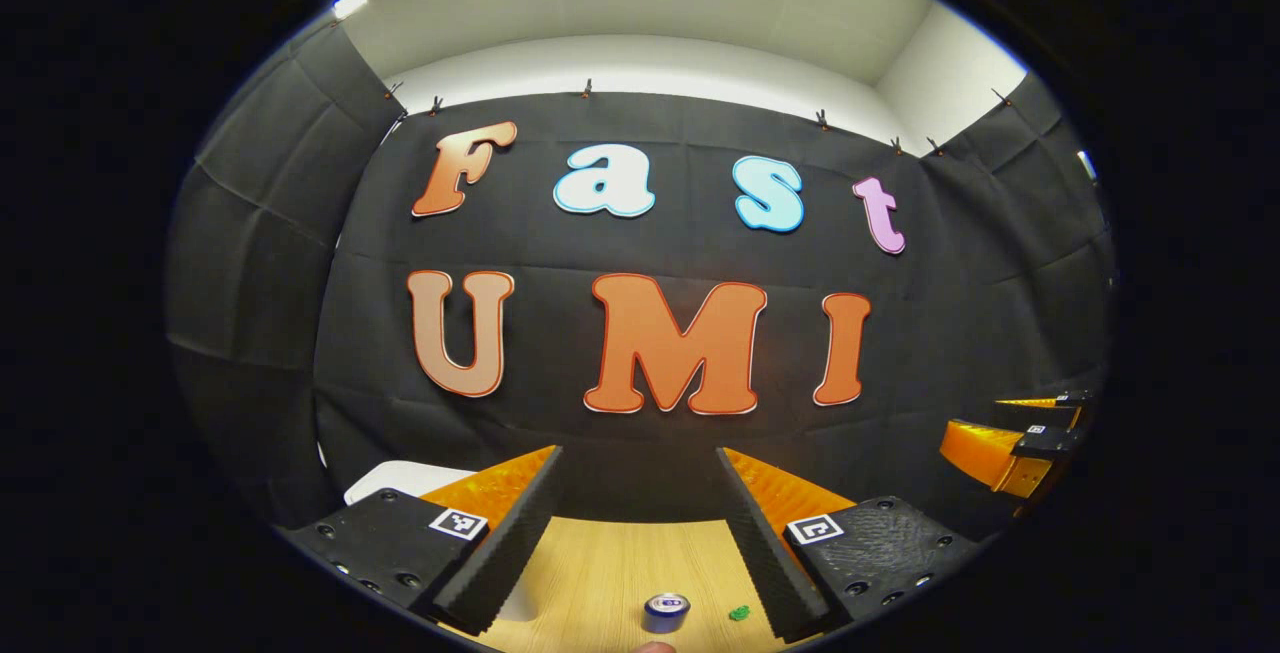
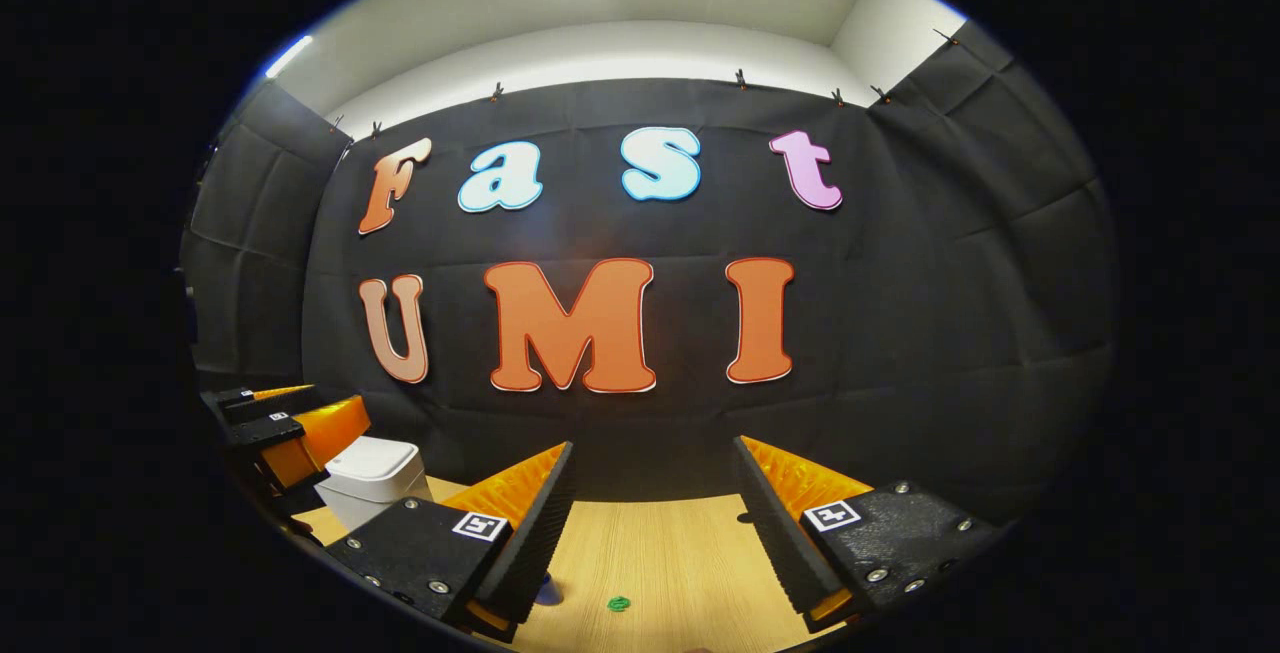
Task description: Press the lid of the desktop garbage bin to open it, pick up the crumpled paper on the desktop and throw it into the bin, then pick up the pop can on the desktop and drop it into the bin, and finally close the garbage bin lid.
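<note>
In the left gripper view my left gripper (image 1: 640, 453) is open and holds nothing, raised above the wooden table (image 1: 600, 573). Low between its fingers stands a blue pop can (image 1: 666, 611), upright, with a small green crumpled scrap (image 1: 739, 613) to its right. The white bin (image 1: 400, 478) peeks out behind the left finger. In the right gripper view my right gripper (image 2: 654, 445) is also open and holds nothing. The bin (image 2: 375, 478) stands at the left with its lid down. The green scrap (image 2: 619, 603) lies on the table, and the can (image 2: 548, 588) is mostly hidden behind the left finger.
The booth's black cloth wall (image 1: 640, 233) rises just behind the table's far edge. The right gripper (image 1: 1040, 423) shows at the far right of the left gripper view. The left gripper (image 2: 285, 413) hangs above and left of the bin in the right gripper view.
</note>
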`<move>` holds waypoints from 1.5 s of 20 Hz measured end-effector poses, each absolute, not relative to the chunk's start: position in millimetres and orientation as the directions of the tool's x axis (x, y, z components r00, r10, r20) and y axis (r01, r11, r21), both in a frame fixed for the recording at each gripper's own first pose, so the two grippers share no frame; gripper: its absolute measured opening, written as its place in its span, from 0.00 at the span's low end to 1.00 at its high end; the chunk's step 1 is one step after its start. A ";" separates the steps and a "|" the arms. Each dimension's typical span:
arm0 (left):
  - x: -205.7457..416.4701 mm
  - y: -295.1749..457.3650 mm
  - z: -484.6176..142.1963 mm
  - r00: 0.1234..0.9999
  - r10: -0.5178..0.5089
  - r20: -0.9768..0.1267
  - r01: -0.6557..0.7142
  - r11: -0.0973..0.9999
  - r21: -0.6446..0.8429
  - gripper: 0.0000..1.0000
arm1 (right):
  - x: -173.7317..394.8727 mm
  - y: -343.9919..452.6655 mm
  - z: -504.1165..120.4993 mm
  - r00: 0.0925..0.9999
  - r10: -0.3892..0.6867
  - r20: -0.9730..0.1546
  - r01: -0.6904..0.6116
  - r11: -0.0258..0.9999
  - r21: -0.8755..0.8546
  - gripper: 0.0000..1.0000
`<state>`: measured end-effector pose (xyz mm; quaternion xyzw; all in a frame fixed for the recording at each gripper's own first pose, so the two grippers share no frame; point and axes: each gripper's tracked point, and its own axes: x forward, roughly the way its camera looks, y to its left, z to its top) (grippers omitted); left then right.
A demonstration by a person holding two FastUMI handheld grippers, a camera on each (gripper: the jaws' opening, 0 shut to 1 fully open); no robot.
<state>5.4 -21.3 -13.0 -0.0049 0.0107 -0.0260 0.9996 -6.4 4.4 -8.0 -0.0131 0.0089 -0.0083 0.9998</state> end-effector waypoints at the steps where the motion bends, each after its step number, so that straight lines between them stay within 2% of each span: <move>1: 5.3 -20.1 -11.9 0.998 -0.052 -0.018 0.052 0.999 -0.007 0.93 | -5.9 3.6 -7.9 1.000 -0.019 -0.018 0.018 1.000 -0.023 0.92; 5: 4.7 -11.0 -6.7 1.000 -0.029 -0.006 0.029 1.000 -0.009 0.90 | -3.4 1.4 -9.6 0.999 -0.027 -0.020 0.026 0.999 -0.025 0.92; 7: 4.6 -5.1 -5.7 1.000 -0.017 -0.004 0.017 1.000 -0.010 0.93 | -2.1 4.5 -8.9 0.999 -0.025 -0.021 0.025 1.000 -0.017 0.92; 9: 4.9 -1.6 -5.0 1.000 -0.015 -0.003 0.015 1.000 -0.009 0.90 | -0.8 6.3 -9.8 0.999 -0.025 -0.021 0.024 1.000 -0.011 0.92; 13: 3.7 2.0 -2.4 1.000 -0.027 0.002 0.027 0.999 -0.026 0.92 | 0.7 13.2 -10.2 1.000 -0.018 -0.019 0.017 1.000 -0.013 0.92; 14: 3.8 5.8 -2.7 1.000 -0.021 0.000 0.021 1.000 -0.023 0.90 | 1.9 15.7 -10.4 1.000 -0.016 -0.019 0.016 1.000 -0.015 0.92; 15: 4.8 9.1 -3.7 1.000 -0.015 -0.001 0.015 1.000 -0.019 0.93 | 2.5 16.2 -10.9 1.000 -0.014 -0.018 0.014 1.000 -0.015 0.92; 16: 4.5 11.2 -3.5 1.000 -0.011 -0.002 0.011 1.000 -0.018 0.90 | 3.5 17.7 -11.1 1.000 -0.013 -0.017 0.013 1.000 -0.014 0.92; 17: 4.2 14.0 -2.6 1.000 -0.009 0.000 0.009 1.000 -0.018 0.93 | 4.2 20.6 -10.4 1.000 -0.009 -0.015 0.009 1.000 -0.012 0.92; 20: 4.3 18.5 -0.4 1.000 -0.006 0.003 0.006 1.000 -0.017 0.90 | 5.9 25.5 -12.9 1.000 -0.003 -0.018 0.002 1.000 -0.010 0.92; 25: 3.7 39.1 -3.2 0.999 0.043 -0.004 -0.043 0.999 -0.012 0.93 | 9.9 32.4 -16.3 1.000 0.010 -0.026 -0.011 1.000 -0.013 0.92; 26: 4.6 42.7 -0.9 0.999 0.050 0.004 -0.050 0.999 -0.010 0.89 | 11.5 33.2 -17.6 1.000 0.013 -0.029 -0.014 1.000 -0.015 0.92; 30: 6.6 55.6 1.5 0.998 0.065 0.009 -0.065 0.998 -0.009 0.89 | 15.9 35.6 -17.7 0.999 0.021 -0.030 -0.022 1.000 -0.011 0.92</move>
